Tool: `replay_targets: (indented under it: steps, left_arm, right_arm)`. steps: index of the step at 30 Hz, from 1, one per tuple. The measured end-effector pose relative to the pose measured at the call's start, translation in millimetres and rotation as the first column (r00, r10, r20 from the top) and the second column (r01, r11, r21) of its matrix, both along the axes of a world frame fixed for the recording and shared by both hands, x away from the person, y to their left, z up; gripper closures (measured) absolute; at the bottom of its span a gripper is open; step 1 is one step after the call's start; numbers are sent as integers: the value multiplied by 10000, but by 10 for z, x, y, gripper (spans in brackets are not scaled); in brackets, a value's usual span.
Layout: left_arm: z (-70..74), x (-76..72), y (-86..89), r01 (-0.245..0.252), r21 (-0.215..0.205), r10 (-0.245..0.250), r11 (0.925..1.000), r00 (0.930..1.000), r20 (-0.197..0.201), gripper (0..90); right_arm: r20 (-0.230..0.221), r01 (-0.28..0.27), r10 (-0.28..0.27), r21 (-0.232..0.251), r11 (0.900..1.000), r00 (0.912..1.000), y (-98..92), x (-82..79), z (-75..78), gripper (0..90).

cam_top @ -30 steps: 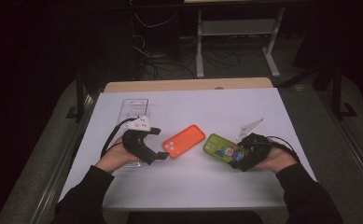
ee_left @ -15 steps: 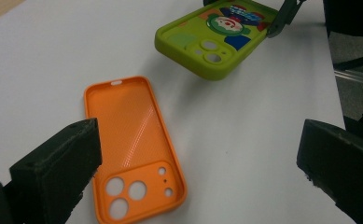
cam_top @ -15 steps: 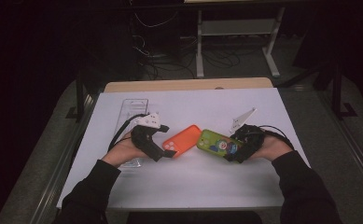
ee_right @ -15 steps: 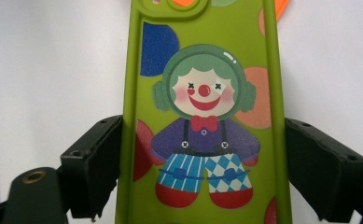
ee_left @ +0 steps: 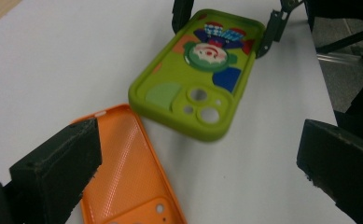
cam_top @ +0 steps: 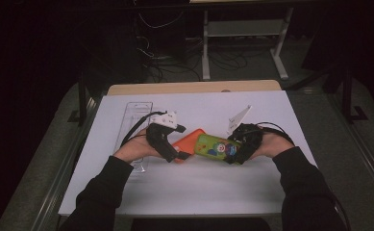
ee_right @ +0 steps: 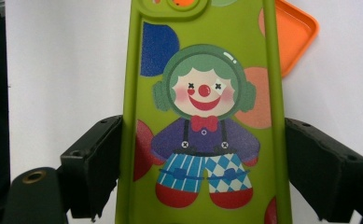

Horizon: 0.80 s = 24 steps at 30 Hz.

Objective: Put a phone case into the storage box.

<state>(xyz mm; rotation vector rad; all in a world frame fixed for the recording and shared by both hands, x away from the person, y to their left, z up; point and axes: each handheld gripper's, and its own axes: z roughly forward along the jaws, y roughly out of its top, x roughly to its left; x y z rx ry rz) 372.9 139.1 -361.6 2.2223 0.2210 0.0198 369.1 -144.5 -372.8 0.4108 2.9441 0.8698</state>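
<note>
An orange phone case [cam_top: 187, 143] lies hollow side up on the white table [cam_top: 199, 183]. My left gripper [cam_top: 171, 150] stands open at its left end; its jaws sit wide apart around the orange phone case [ee_left: 123, 172] in the left gripper view. A green phone case with a clown picture [cam_top: 214, 147] is clamped by its long edges in my right gripper [cam_top: 236, 150]. The green phone case [ee_right: 202, 116] is tilted, with its camera end reaching over the orange phone case [ee_right: 293, 32]. The green phone case [ee_left: 198, 79] hangs slightly above the table.
A clear plastic tray [cam_top: 135, 120] lies on the table's left part, beside my left hand. A wooden strip [cam_top: 194, 87] runs along the far edge. Beyond it stand desk legs and cables [cam_top: 223, 43] on a dark floor.
Both hands have moved inward. The right gripper has carried the green case left until it overlaps the orange case. The left gripper has slid right up to the orange case.
</note>
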Motion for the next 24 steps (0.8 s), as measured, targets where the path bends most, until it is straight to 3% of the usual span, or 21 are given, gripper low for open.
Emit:
replay_targets:
  steps: [3, 9, 13, 20, 24]
  left_arm:
    - [8, 9, -40, 200, 31, -200, 9998, 9997, 127, 0]
    - [-53, -34, -96, 642, 651, -655, 9958, 9977, 175, 0]
    - [-70, -90, -151, 802, 850, -814, 9931, 9966, 113, 0]
    - [-59, -156, -203, 1293, 1052, -1332, 9860, 9906, 316, 0]
    - [-86, -174, -227, 1456, 1253, -1491, 9814, 9886, 190, 0]
  right_arm:
    - [-4, -226, 226, -105, 9997, 9997, 72, 16, 8, 154]
    - [-228, -745, 741, -193, 9970, 9970, 263, 21, 21, 153]
    - [-204, -1111, 1105, -289, 9934, 9937, 380, -12, 29, 154]
    - [-312, -1547, 1535, -409, 9871, 9877, 463, -71, 13, 153]
    - [-334, -1714, 1701, -411, 9843, 9849, 505, -98, 10, 153]
